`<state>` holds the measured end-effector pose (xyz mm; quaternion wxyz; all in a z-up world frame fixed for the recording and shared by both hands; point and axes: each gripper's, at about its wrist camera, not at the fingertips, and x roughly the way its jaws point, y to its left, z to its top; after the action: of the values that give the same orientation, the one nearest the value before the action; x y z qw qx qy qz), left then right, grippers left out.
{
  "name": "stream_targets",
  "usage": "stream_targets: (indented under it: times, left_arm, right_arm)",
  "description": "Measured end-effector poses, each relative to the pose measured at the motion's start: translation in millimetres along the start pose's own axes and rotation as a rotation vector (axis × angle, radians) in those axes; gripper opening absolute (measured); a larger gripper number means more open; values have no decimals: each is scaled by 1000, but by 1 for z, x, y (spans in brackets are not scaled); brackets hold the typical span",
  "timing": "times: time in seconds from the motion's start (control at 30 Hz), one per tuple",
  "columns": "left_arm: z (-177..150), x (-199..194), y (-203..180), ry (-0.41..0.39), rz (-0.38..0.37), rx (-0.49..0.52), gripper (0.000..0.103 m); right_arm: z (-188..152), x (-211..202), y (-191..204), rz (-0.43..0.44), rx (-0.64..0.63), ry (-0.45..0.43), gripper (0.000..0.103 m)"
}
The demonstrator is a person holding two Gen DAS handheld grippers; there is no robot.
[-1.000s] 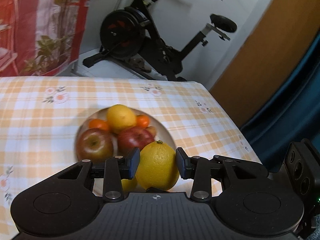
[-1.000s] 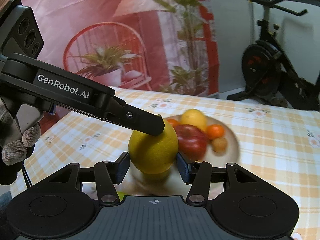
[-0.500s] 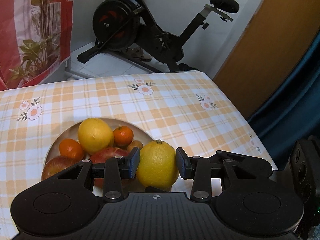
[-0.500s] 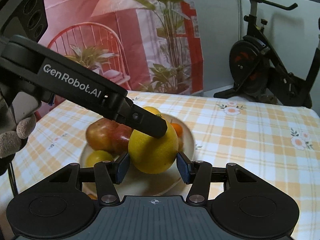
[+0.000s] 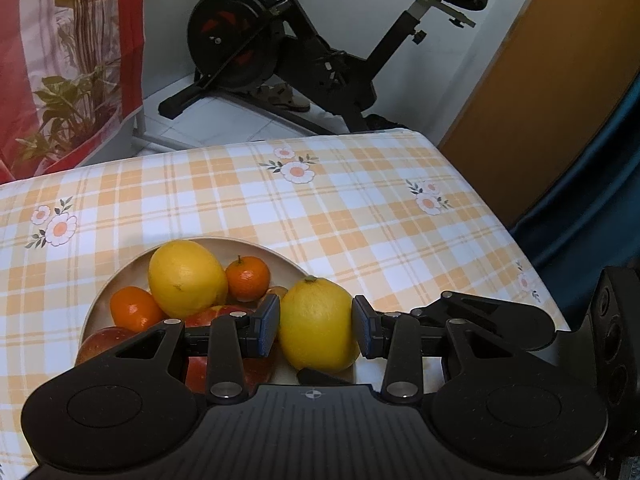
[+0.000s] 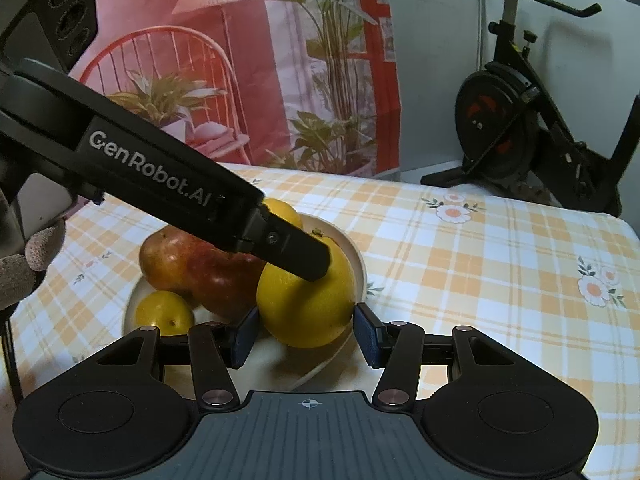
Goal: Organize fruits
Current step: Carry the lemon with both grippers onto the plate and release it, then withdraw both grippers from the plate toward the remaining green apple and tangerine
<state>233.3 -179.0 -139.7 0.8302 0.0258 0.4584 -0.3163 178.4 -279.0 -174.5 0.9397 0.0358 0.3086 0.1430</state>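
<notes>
Both grippers, left [image 5: 316, 330] and right [image 6: 305, 332], clasp one yellow citrus [image 5: 318, 324] just above the plate's [image 5: 256, 246] near edge, where other fruit already sits; setting down and releasing remain.

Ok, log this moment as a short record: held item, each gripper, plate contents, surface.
held item: yellow citrus fruit, stem end up, above the plate's near edge
left gripper: pads against the fruit's two sides
right gripper: jaws flank the same fruit; contact unclear
plate: round, cream; holds a second yellow citrus, two mandarins, red apples and a small yellow fruit
surface: orange checked tablecloth with daisy prints
</notes>
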Motion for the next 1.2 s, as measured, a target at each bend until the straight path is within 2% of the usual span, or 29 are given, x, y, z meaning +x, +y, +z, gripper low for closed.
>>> stream_targets:
  times: [0.33,0.63,1.2]
  left_arm:
    - [1,-9,12,-40,30,-34,42]
    - [-8,-35,15,-105,66,-36,42]
    - [-67,-106,33,-260,199,-74,42]
  right_arm:
    - [-1,3,-2,-10,23,0,49]
    - [-8,-12,6,-26,55,-41,49]
    - [-57,-55,35,-42,169,-171,49]
